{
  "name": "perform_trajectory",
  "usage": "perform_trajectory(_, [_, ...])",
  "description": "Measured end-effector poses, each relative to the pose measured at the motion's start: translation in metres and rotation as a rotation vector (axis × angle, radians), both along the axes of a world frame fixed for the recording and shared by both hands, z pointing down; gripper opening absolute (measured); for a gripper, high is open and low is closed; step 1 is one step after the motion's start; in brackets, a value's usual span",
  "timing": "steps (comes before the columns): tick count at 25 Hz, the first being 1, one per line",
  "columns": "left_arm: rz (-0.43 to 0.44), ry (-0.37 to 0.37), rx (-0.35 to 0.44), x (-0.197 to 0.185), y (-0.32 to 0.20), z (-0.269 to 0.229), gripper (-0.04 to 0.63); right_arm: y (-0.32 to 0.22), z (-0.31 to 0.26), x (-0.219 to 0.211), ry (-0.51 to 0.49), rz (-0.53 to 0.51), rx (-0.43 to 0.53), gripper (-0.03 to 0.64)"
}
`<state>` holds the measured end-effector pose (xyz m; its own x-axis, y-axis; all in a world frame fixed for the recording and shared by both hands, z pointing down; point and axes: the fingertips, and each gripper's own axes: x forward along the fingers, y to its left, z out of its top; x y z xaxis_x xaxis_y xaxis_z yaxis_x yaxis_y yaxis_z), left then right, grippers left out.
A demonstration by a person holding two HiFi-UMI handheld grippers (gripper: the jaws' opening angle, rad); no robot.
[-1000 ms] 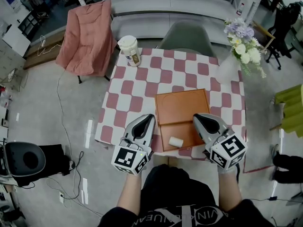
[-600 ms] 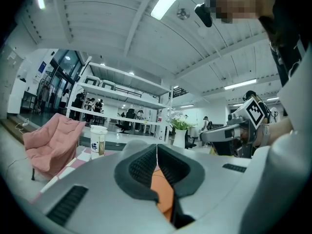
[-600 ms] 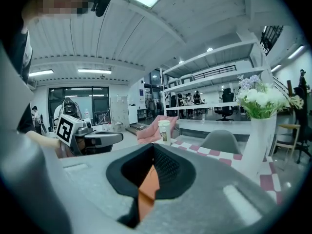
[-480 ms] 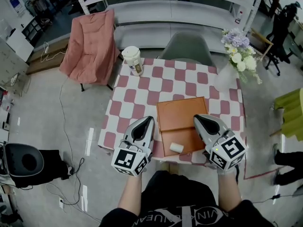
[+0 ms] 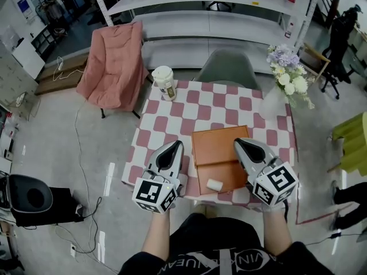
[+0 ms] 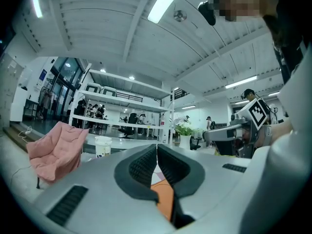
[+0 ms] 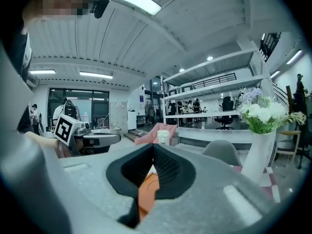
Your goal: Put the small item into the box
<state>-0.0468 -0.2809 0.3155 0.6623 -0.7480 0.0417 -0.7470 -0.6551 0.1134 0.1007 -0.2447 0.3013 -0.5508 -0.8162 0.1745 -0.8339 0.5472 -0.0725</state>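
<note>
A flat orange box (image 5: 220, 146) lies open on the checkered table (image 5: 172, 116), near its front edge. A small white cylinder-like item (image 5: 214, 184) rests on the box's near half. My left gripper (image 5: 176, 144) hovers at the box's left side, shut and empty. At the box's right side my right gripper (image 5: 238, 141) is also shut with nothing in it. The left gripper view shows closed jaws meeting at the left gripper (image 6: 157, 150), with a sliver of orange box (image 6: 165, 201) below. In the right gripper view the right gripper (image 7: 152, 151) is closed above the box (image 7: 147, 193).
A white lidded cup (image 5: 164, 82) stands at the table's far left corner. A vase of flowers (image 5: 285, 67) sits at the far right corner. A grey chair (image 5: 228, 65) is behind the table, a pink chair (image 5: 114, 67) to the left.
The head view has tilted up, so the table and box sit lower in the picture. Both grippers stay shut beside the box. The small item has not moved on the box.
</note>
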Motion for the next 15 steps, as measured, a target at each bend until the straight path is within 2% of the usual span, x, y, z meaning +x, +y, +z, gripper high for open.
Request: perform_trajectory(15, [-0.029,0.042,0.04,-0.01,-0.012,-0.022,0.015,-0.012,-0.022,0.001,0.03,-0.001,0.059,0.006])
